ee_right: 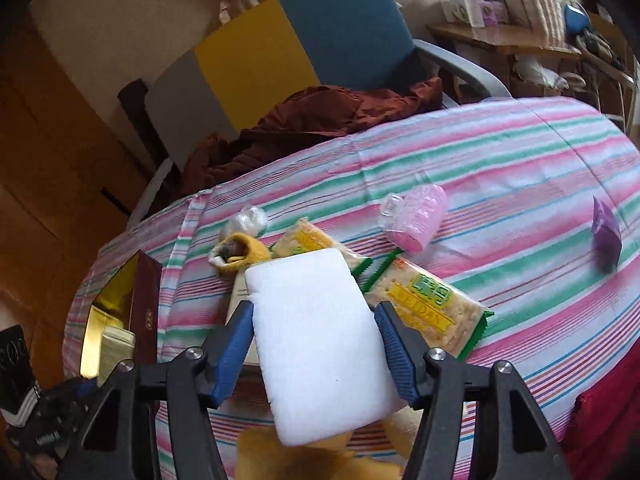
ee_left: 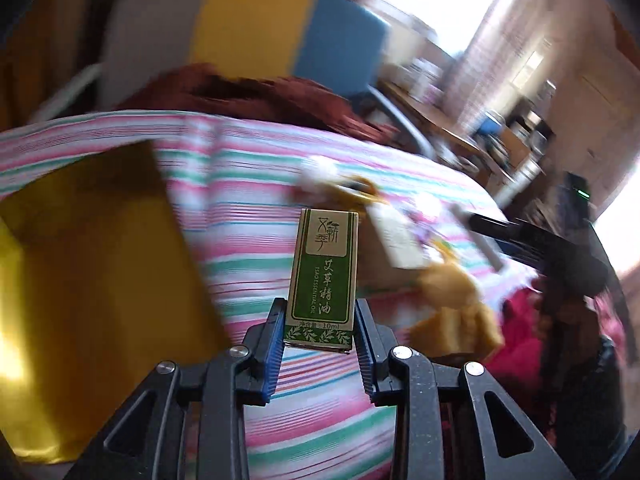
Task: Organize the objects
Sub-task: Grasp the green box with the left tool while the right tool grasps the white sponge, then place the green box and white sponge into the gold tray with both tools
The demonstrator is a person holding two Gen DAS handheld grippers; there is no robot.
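Note:
My left gripper (ee_left: 320,312) is shut on a small green essential-oil box (ee_left: 324,276), held upright above the striped cloth (ee_left: 248,216). The view around it is blurred. My right gripper (ee_right: 316,332) is shut on a white foam block (ee_right: 316,344), with its blue pads (ee_right: 240,332) pressing on both long sides. An open maroon box with a gold inside (ee_right: 120,304) lies at the cloth's left edge; it shows as a gold box (ee_left: 92,264) in the left wrist view. In the left wrist view the right gripper (ee_left: 560,252) appears dark at the right.
On the striped cloth (ee_right: 500,168) lie two yellow snack packs (ee_right: 432,312), a pink bottle (ee_right: 420,216) on its side, a purple packet (ee_right: 606,236), a clear wrapped ball (ee_right: 248,220) and yellow plush fabric (ee_right: 240,252). A brown garment (ee_right: 312,120) is draped over the chair (ee_right: 344,28) behind.

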